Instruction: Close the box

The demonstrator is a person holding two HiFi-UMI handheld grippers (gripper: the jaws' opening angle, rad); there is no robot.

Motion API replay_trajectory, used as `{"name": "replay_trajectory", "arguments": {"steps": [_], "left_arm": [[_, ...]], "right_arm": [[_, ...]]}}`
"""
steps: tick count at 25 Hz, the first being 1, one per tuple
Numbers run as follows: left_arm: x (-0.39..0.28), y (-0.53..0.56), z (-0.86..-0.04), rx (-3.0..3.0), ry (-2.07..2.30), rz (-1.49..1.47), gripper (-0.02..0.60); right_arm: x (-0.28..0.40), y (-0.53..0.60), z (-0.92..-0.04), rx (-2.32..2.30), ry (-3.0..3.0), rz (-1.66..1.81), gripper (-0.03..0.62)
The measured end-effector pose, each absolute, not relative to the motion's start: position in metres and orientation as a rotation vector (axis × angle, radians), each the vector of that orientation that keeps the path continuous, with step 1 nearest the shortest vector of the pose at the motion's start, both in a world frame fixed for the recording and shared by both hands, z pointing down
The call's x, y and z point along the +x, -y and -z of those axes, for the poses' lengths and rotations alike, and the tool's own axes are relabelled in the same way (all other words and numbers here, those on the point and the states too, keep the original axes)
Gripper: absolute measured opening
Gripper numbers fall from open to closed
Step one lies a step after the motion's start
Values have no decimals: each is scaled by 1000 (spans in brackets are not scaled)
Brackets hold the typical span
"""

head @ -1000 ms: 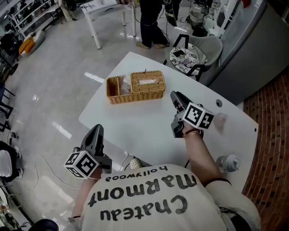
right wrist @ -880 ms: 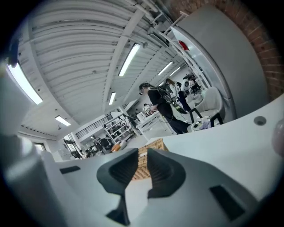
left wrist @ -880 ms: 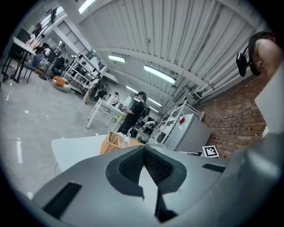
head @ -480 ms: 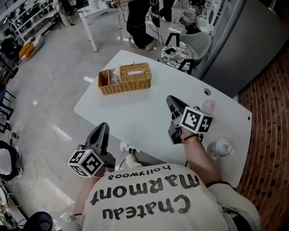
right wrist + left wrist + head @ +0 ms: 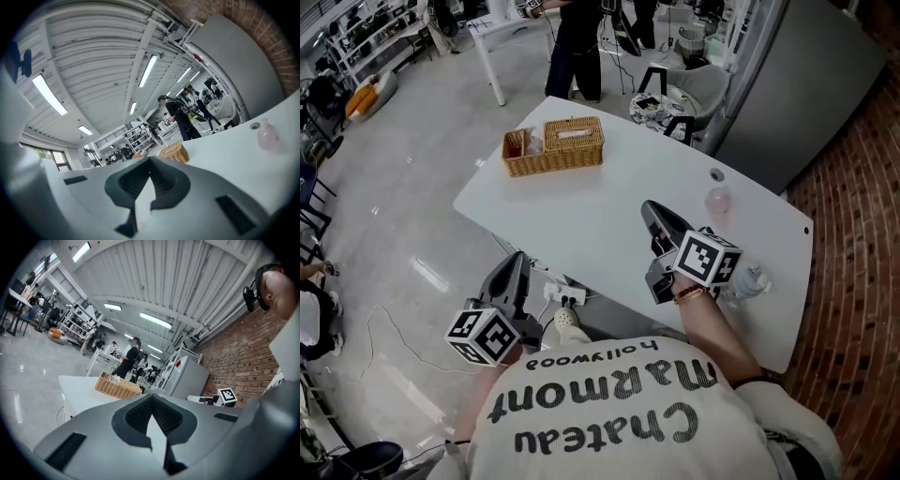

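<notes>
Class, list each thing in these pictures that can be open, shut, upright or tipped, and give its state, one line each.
wicker box: lid down over the larger section; small end compartment open at the top
left gripper: shut, empty, far from the box
right gripper: shut, empty, far from the box
pink bottle: upright

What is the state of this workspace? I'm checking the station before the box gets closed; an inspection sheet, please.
Surface: white table, no spill seen.
Job's things: wicker box at the far end, nothing touching it.
Clutter: pink bottle and clear bottle near the right edge.
Grippers: left tool and right tool shut, empty.
Cables: power strip on the floor under the near edge.
Surroundings: standing person, chair, brick wall.
</notes>
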State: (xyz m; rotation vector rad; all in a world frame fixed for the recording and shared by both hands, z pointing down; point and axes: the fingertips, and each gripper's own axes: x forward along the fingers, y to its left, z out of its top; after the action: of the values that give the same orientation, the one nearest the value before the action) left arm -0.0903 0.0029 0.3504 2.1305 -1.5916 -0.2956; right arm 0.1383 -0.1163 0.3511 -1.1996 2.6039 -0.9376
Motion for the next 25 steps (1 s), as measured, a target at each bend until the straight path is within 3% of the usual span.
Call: {"name": "replay_trajectory", "arguments": {"steps": [25], "left_arm": [[-34,-76,-370,2086,1610,279,0]], "right_arm": [[179,32,-390,-1186,-2749,961,3]]}}
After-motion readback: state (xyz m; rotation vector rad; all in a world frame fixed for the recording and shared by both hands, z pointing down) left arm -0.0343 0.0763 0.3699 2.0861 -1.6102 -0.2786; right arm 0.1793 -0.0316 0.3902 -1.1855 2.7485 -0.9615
